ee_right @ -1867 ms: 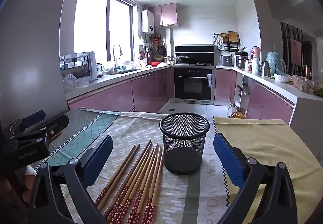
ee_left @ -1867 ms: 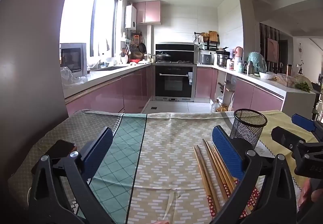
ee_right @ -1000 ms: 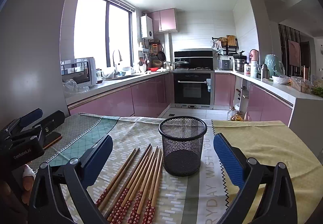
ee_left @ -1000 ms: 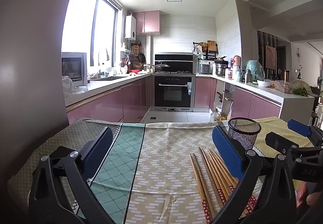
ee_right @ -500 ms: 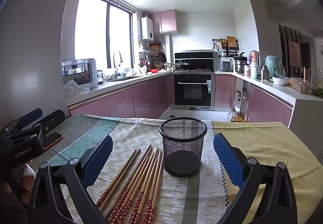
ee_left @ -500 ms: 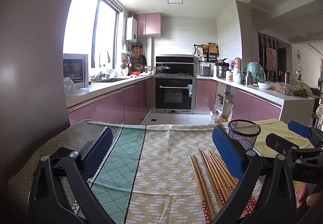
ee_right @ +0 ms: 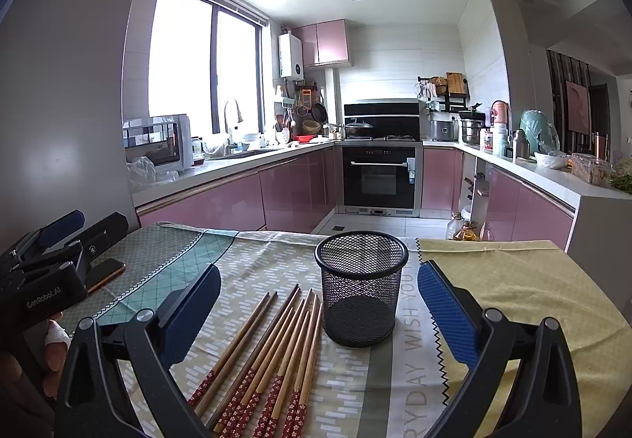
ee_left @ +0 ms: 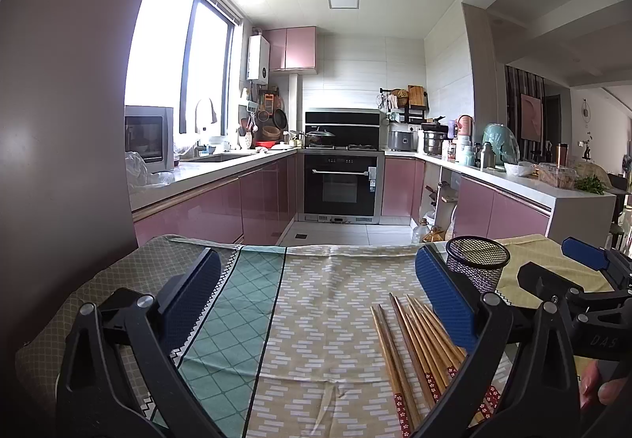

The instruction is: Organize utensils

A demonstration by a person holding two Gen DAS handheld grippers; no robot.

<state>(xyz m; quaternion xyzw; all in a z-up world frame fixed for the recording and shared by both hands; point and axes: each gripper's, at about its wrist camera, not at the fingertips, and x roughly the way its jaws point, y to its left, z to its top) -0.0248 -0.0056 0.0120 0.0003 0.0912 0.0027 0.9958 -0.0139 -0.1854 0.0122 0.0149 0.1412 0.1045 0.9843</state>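
Chopsticks (ee_left: 414,343) lie fanned on the tablecloth (ee_left: 316,299) under the left gripper (ee_left: 316,303), its jaws wide apart, barely shifted since a moment ago. Right wrist view: right gripper (ee_right: 316,303) stays spread and empty above the mesh cup (ee_right: 361,287), chopsticks (ee_right: 272,359) just left of it.

This is a kitchen in a home. Pink cupboards (ee_right: 245,201) run along the walls under white worktops. A black oven (ee_right: 380,181) sits at the far end with a pan (ee_right: 357,126) on top. A microwave (ee_right: 158,141) stands by the big window (ee_right: 205,66), next to the sink tap (ee_right: 233,114).
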